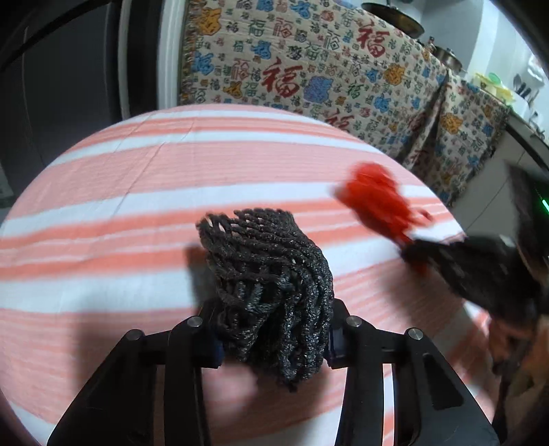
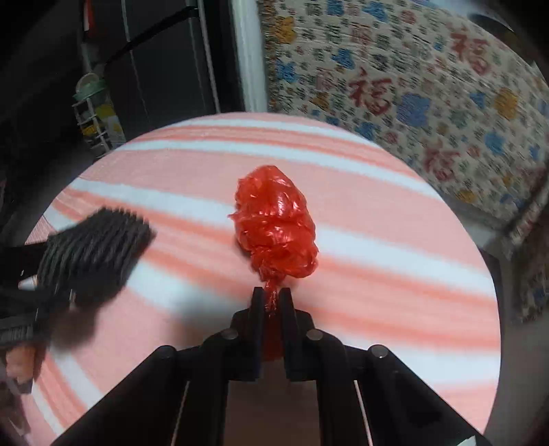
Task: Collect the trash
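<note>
Right claw (image 2: 271, 302) clamped on red bag's (image 2: 274, 226) twisted tail, bag pointing fwd; left claw (image 1: 274, 338) clamped on black net (image 1: 271, 284).

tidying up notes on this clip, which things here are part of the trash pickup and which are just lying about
Part of the job:
- black foam net, clamped in the left hand-held gripper
- crumpled red plastic bag, pinched by its twisted tail in the right hand-held gripper

Just there:
- striped pink and white tablecloth
- patterned cloth behind the table
- pots on the counter
- wire rack

Crumpled red bag (image 2: 274, 223), black foam net (image 1: 271, 274), both lifted.
</note>
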